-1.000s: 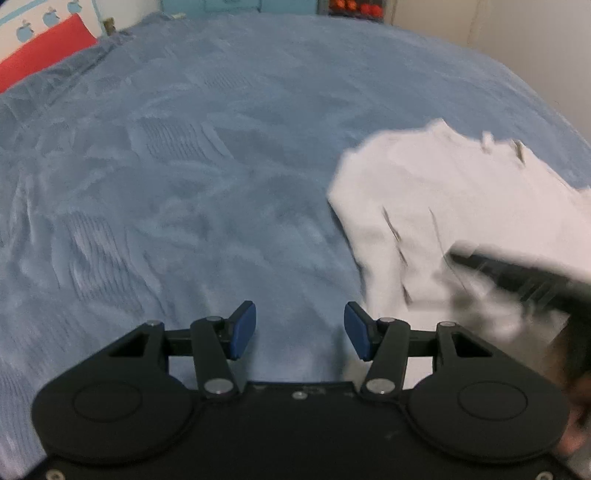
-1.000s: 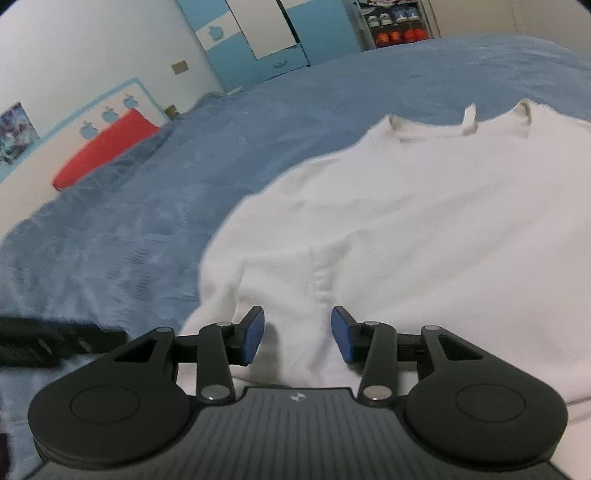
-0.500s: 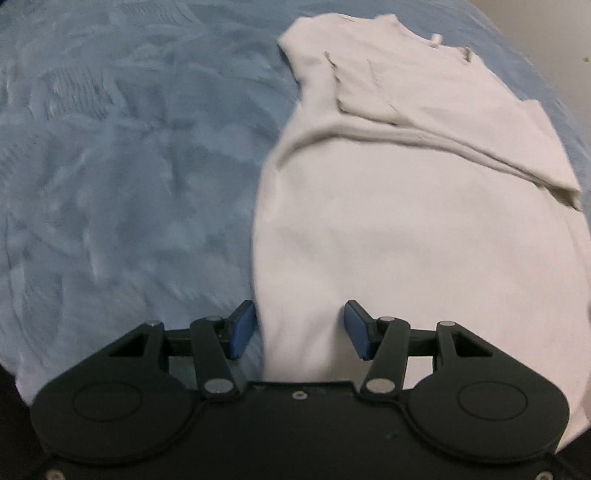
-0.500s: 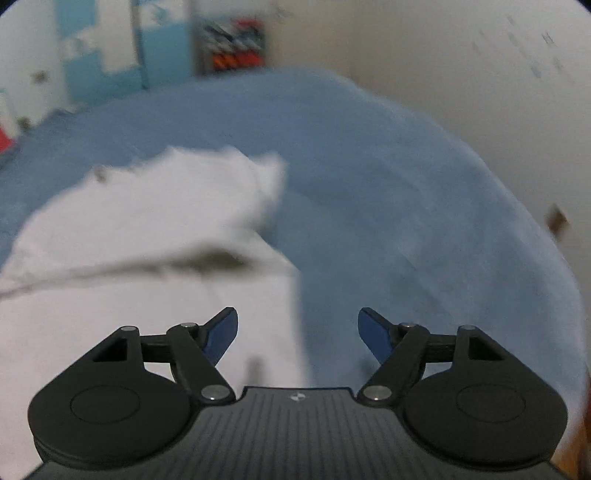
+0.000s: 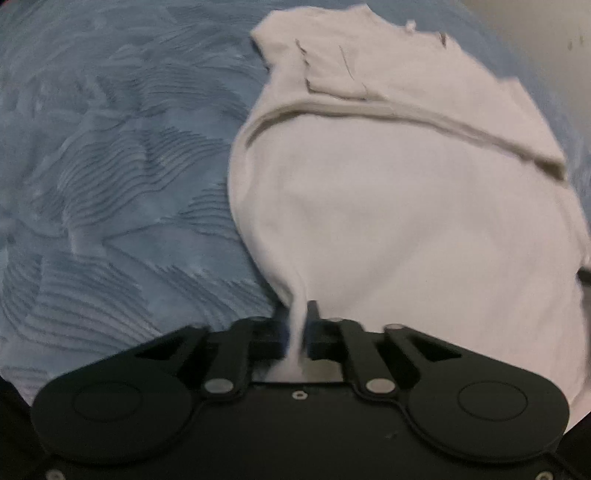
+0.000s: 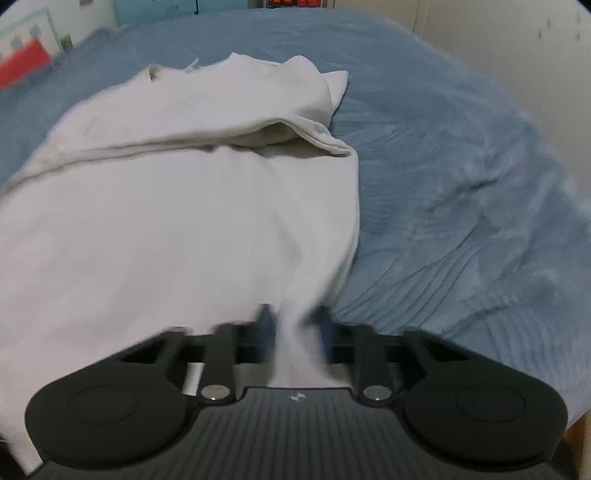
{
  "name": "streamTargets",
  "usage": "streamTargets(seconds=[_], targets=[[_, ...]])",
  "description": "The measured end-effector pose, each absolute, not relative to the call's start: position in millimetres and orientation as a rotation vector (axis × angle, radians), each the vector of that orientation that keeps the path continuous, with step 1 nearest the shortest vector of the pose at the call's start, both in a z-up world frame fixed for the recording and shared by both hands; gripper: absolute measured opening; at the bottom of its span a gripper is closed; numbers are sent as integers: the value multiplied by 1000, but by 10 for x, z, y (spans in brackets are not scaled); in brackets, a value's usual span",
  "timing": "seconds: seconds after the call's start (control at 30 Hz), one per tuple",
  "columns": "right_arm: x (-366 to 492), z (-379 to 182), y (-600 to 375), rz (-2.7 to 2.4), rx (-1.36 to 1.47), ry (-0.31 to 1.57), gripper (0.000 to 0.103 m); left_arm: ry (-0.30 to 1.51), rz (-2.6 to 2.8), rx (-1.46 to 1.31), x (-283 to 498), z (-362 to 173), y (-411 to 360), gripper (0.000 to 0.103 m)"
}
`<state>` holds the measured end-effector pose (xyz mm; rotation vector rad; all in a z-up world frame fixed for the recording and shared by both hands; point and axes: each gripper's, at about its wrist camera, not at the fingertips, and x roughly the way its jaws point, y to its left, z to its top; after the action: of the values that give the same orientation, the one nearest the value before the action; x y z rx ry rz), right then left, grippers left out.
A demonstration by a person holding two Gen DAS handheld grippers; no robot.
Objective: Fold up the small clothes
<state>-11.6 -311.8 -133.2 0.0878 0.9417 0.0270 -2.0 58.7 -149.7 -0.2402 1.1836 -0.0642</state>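
A white long-sleeved shirt lies flat on a blue blanket, collar at the far end, with a sleeve folded across its chest. My left gripper is shut on the shirt's near left hem corner. In the right wrist view the same shirt shows its right side. My right gripper is closed on the near right hem corner, and the cloth bunches between its blurred fingers.
The blue blanket covers the whole bed. A red pillow lies at the far left by the wall. A pale wall runs along the bed's right side. Blue cupboards stand beyond the bed.
Both grippers swung to the shirt's near hem and closed on its corners; half a second ago both were open, the right one still off the cloth's edge.
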Motion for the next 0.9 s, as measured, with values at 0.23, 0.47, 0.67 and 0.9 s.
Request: streamTargets(seconds=[0.23, 0.47, 0.67, 0.9], targets=[[-343, -694, -3231, 52, 195, 712, 6, 906, -127, -185, -108, -789, 537, 4], [67, -556, -3347, -27, 270, 548, 6, 751, -105, -168, 409, -365, 669, 4], [712, -1435, -3476, -89, 373, 695, 24, 951, -85, -252, 1116, -1310, 950, 18], [377, -1166, -3704, -103, 465, 656, 74, 939, -33, -214, 763, -974, 951, 52]])
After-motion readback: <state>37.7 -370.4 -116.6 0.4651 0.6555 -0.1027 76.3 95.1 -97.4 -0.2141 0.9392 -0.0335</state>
